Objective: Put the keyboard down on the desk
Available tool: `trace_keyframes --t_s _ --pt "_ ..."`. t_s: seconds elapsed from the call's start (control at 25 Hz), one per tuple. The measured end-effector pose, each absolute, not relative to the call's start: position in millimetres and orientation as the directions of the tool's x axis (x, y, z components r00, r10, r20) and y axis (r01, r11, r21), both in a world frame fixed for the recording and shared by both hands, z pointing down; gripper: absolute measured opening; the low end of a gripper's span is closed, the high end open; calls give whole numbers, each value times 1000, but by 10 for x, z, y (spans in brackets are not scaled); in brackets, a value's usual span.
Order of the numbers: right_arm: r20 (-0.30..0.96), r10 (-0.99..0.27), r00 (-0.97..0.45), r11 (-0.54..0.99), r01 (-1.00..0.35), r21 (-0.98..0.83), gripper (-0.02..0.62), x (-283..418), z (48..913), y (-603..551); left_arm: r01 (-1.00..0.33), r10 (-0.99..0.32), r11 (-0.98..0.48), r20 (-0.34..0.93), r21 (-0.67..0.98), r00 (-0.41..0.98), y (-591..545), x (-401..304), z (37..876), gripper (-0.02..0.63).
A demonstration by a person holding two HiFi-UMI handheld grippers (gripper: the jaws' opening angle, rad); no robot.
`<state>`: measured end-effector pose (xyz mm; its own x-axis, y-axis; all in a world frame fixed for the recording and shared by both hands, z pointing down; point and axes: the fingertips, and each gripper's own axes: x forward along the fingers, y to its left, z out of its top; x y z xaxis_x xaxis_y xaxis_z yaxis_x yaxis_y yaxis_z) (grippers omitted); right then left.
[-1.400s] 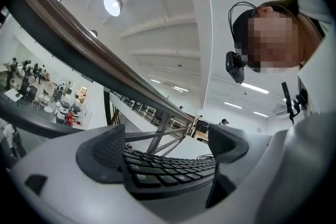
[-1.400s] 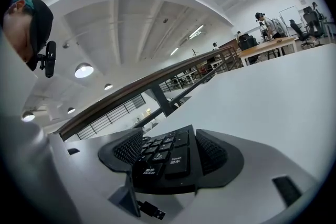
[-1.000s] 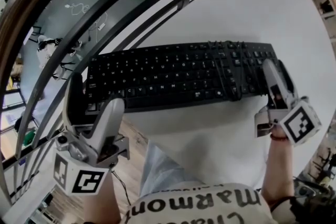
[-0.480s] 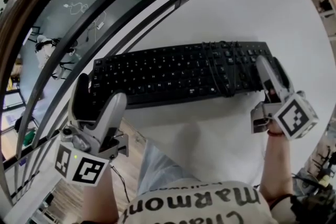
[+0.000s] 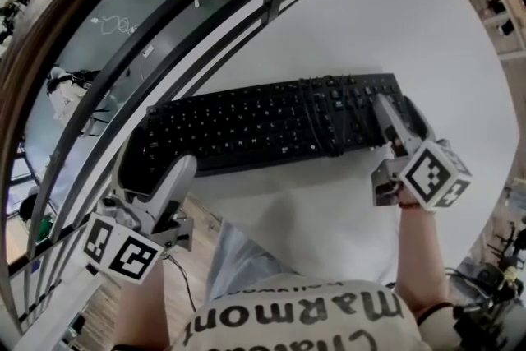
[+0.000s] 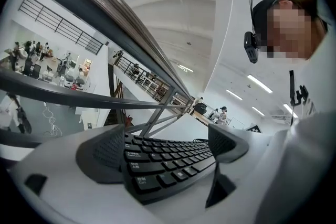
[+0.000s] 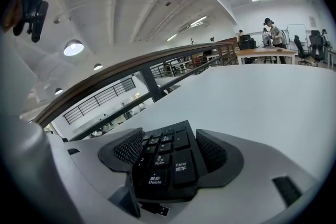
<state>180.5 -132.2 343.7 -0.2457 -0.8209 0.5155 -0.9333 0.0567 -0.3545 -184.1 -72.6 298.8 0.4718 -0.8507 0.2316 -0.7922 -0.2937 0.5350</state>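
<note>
A black keyboard (image 5: 271, 123) is sitting across the white round bench (image 5: 394, 20), and a person is holding it at both ends. The left gripper (image 5: 156, 162) is holding the left end. Its jaws are standing wide apart, one on the far long edge and one on the near long edge, and they are squeezing the keyboard between them. The right gripper (image 5: 399, 115) is holding the right end, where the number keys are. Its two jaws are pressing on that end from both sides, with the Enter and Delete keys showing between them. In the head view, the left end of the keyboard is sticking out past the rim of the bench, over the dark railing (image 5: 197, 20). The rest of it is lying over the white top. I cannot tell if the keyboard is touching the bench or hanging just above it. A dark cord (image 5: 316, 119) is lying across the keys near the right side. In the right gripper view, a small plug (image 7: 155, 211) is poking out under the keyboard, close to the camera. Far off in that view, another person (image 7: 270, 29) is standing beside a table.
</note>
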Motion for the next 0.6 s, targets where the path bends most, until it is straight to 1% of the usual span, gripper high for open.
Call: trace_keyframes --t_s 0.16,0.4,0.6 --pt "551 -799 -241 42 -936 -348 336 1806 3533 -1297 -797 -836 -289 266 530 480 -737 -1838 3032 494" --pt "572 -787 -233 32 -940 -340 336 1821 3529 -1281 -823 -821 -284 317 492 474 -768 -1802 3100 494" --pt "583 -778 -234 25 -939 -344 336 1823 3563 -1284 -833 -830 -263 326 487 453 -789 -1808 3135 494"
